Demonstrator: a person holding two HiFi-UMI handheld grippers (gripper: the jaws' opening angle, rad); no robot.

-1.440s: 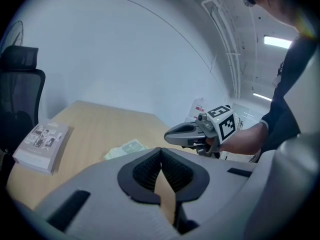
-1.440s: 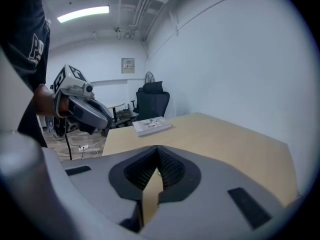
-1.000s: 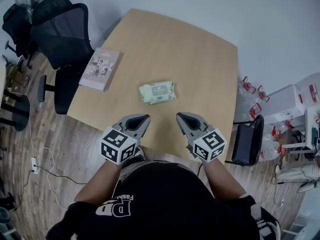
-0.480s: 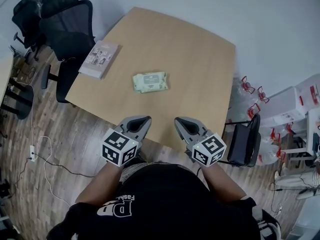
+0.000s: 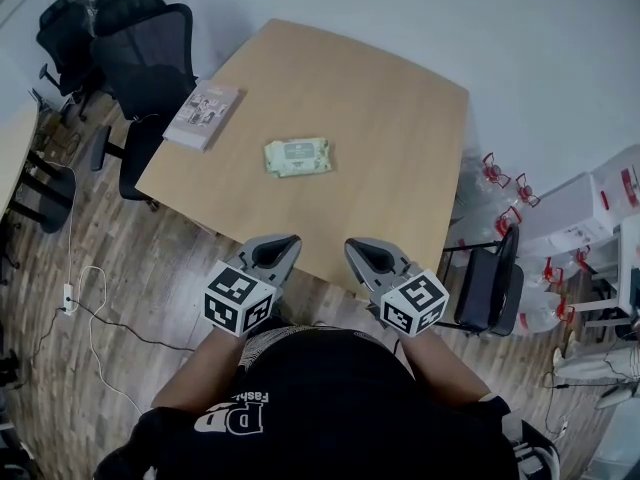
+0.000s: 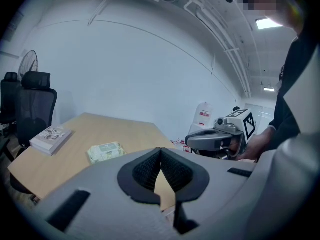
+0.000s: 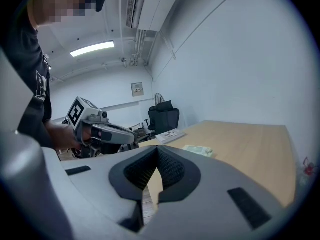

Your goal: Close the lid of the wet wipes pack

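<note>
shirt (image 5: 232,409): partial print "Fash" | wet wipes pack (image 5: 297,156) label: unreadable | book (image 5: 203,114) cover: unreadable

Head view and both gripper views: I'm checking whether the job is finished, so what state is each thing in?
wet wipes pack: lying flat on the table, lid looks flat and closed, no gripper on it.
left gripper: shut, empty, held short of the table's near edge.
right gripper: shut, empty, beside the left one.
book: closed, flat near the table's left corner.
</note>
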